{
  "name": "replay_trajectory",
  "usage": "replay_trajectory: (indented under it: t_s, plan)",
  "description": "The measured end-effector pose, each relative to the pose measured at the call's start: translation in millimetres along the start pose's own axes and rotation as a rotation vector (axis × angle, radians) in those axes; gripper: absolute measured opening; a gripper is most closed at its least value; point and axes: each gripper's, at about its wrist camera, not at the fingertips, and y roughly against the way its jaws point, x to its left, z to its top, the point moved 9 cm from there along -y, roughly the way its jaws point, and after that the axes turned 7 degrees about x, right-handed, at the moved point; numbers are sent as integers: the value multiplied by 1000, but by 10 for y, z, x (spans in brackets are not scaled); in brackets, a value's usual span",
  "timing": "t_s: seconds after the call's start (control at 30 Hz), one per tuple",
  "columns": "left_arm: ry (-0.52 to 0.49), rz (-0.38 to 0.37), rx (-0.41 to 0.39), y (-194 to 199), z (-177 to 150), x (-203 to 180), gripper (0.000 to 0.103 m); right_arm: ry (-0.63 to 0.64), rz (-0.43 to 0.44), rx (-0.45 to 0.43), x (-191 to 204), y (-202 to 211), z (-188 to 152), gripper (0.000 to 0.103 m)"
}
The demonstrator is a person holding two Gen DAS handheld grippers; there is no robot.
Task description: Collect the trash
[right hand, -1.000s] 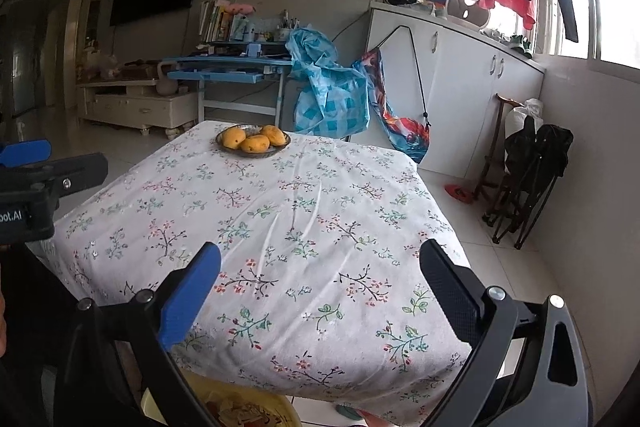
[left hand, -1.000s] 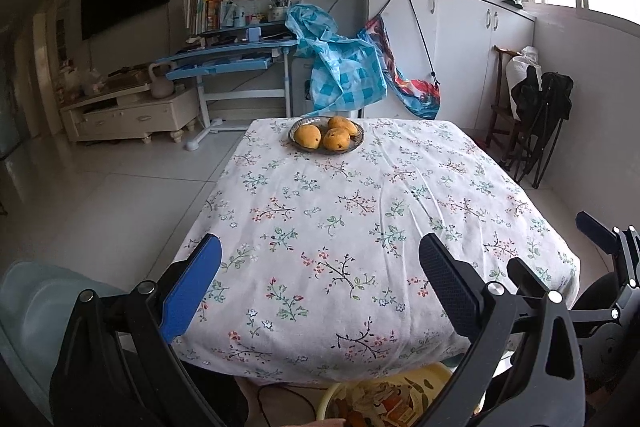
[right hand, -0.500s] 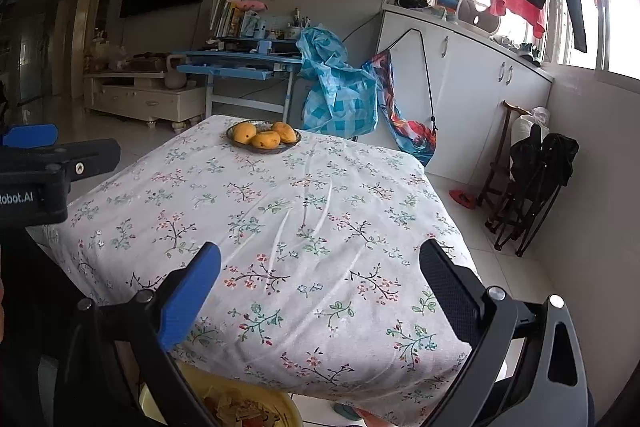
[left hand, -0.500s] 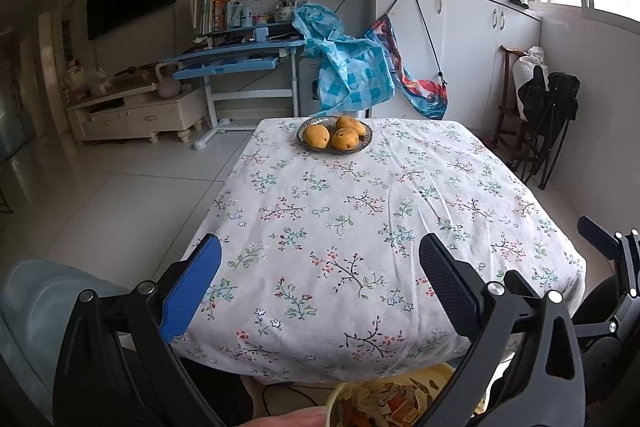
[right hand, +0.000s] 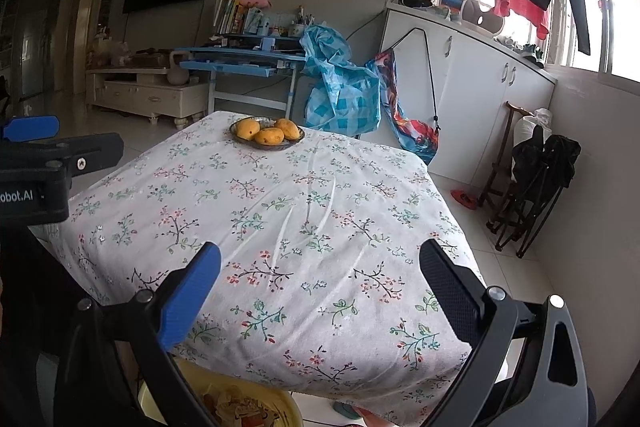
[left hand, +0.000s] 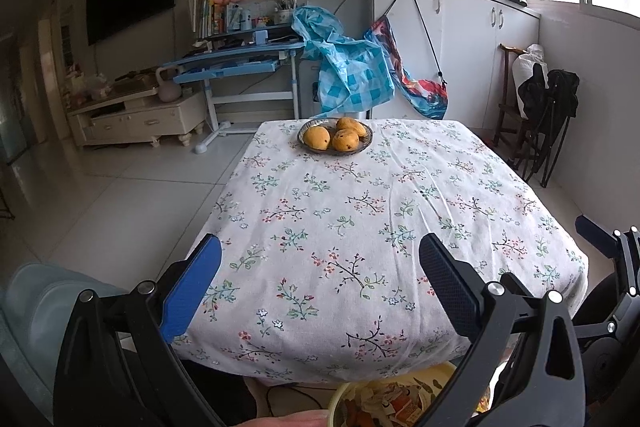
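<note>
Both wrist views, taken above the near edge of the square table draped in a white floral cloth [left hand: 360, 227]. The left gripper [left hand: 320, 283] and the right gripper [right hand: 320, 287] each had their fingers spread wide apart with nothing between them. The pale yellow plastic bin holding scraps of paper trash [left hand: 392, 403] stood on the floor below the table's near edge, and showed in the right view [right hand: 240, 407] as well. On the table's far side rested a shallow grey metal dish [left hand: 335, 147] carrying three orange-yellow mangoes [left hand: 346, 140]; no loose trash was visible anywhere on the cloth.

Compared with a second earlier, both cameras had lifted and tilted a little: the table sat lower in each view, more of the room beyond it appeared, and more of the bin came into sight beneath the left gripper. The empty grippers drawn back from a bare cloth, with trash in the bin, suggested that collection was finished or nearly so.
</note>
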Motion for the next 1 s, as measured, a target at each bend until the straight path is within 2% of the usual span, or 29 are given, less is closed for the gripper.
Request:
replay_trajectory:
  t_s: [0.23, 0.47, 0.57, 0.63, 0.83, 1.0]
  plan:
    - [-5, -3, -5, 31, -3, -2, 96, 10, -1, 1, 24, -11, -8, 95]
    - [35, -88, -37, 79, -10, -2, 96, -9, 18, 17, 18, -35, -24, 95]
    - [14, -54, -35, 67, -29, 20, 96, -32, 37, 28, 1, -37, -24, 95]
    - [-6, -24, -15, 27, -69, 23, 96, -52, 51, 38, -19, -45, -15, 95]
    - [-6, -12, 92, -133, -132, 115, 96, -62, 69, 88, -109, -236, 127, 95]
    - [46, 11, 157, -280, -118, 309, 96, -12, 57, 200, -193, -742, 322, 95]
